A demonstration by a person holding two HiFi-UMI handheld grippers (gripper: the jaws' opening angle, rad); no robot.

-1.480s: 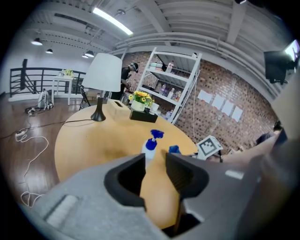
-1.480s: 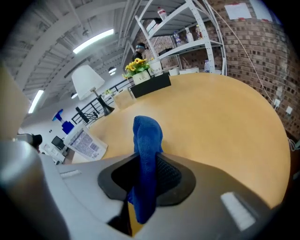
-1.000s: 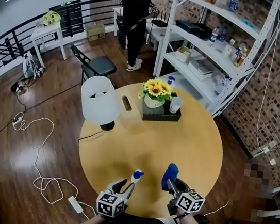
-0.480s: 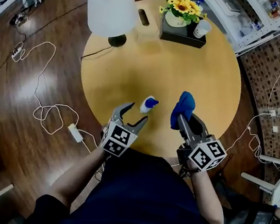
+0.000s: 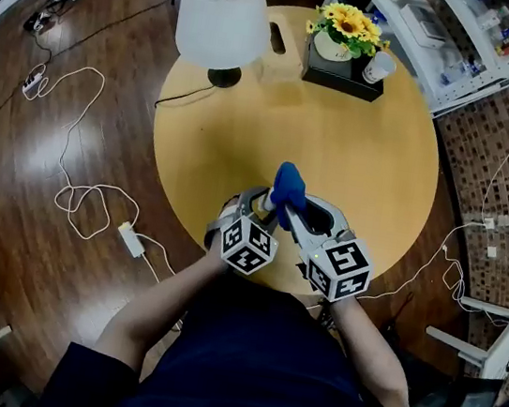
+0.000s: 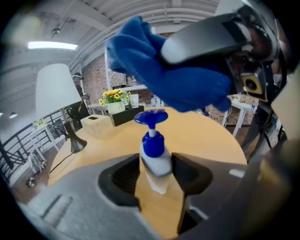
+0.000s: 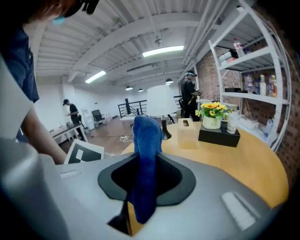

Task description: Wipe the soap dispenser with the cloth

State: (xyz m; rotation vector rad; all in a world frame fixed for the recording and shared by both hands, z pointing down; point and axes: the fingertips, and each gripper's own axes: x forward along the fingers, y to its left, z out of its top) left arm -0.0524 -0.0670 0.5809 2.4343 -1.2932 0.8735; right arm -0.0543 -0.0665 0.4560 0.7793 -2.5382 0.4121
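A small clear soap dispenser point(image 6: 153, 159) with a blue pump stands on the round wooden table point(image 5: 366, 158) near its front edge. My left gripper point(image 6: 155, 174) has just been closing and its pads now press on the bottle's sides. In the head view the bottle is almost hidden under the blue cloth point(image 5: 287, 188). My right gripper point(image 5: 288, 211) is shut on that cloth point(image 7: 146, 159) and holds it just above and right of the pump point(image 6: 151, 117). The cloth point(image 6: 183, 84) hangs over the dispenser without clearly touching it.
A white lamp point(image 5: 222, 18), a tissue box point(image 5: 279, 40) and a black tray with sunflowers point(image 5: 345, 55) and a cup point(image 5: 379, 67) stand at the table's far side. Cables and a power strip point(image 5: 131, 239) lie on the floor to the left.
Both grippers have come together at the table's front edge. The left jaws opened, went round the dispenser and closed on it. The cloth swung left over the pump.
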